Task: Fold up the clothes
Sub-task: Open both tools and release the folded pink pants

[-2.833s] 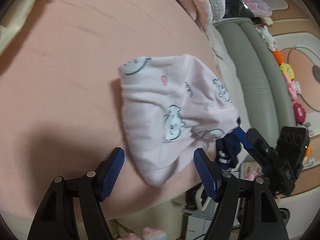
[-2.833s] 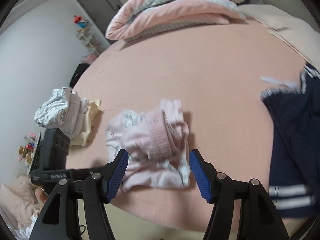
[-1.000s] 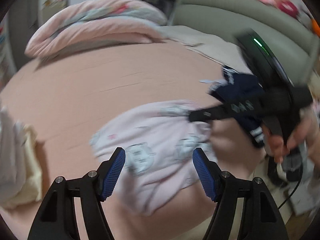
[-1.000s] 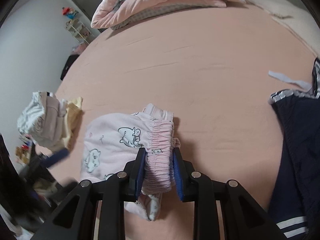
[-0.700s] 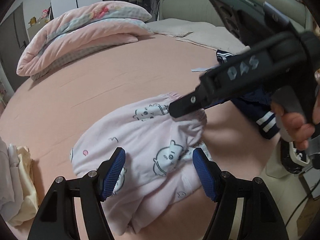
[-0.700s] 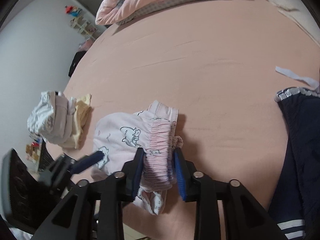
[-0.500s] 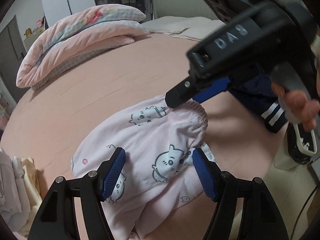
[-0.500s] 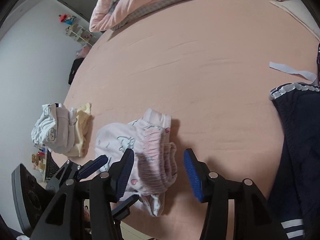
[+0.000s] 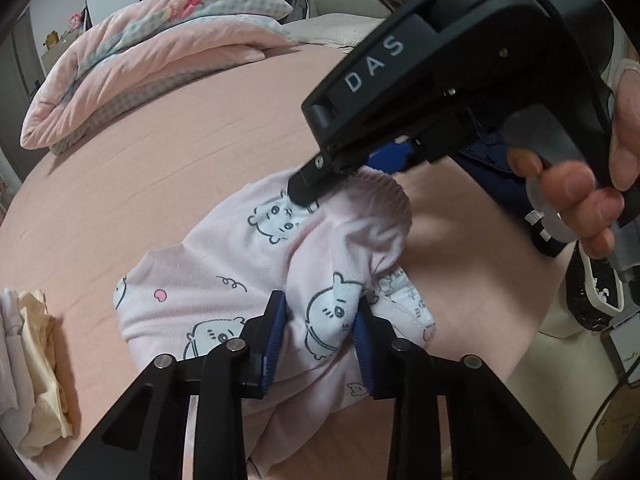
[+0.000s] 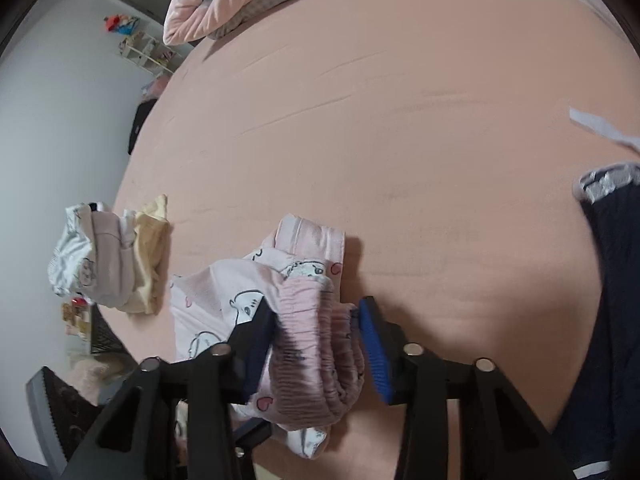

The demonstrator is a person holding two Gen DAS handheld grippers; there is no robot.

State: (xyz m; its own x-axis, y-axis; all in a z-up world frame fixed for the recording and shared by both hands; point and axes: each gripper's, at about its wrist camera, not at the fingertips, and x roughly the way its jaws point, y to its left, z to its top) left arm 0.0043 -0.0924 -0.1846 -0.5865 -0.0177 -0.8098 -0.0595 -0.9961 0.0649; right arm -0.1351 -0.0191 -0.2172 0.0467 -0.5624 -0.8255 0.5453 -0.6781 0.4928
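Both grippers' jaws have just been closing on the pink pyjama trousers [image 9: 256,280]: left gripper [image 9: 320,328] pinching the leg at six o'clock, right gripper [image 10: 316,336] pinching the gathered waistband [image 10: 316,344].

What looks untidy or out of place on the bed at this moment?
The pink printed garment lies bunched at the bed's near edge, its gathered waistband crumpled, partly overhanging. A loose white strip lies alone on the sheet.

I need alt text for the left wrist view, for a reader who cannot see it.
The left claw pinches a fold of pink animal-print pants on a pink bed. The right claw, held by a hand, grips their waistband.
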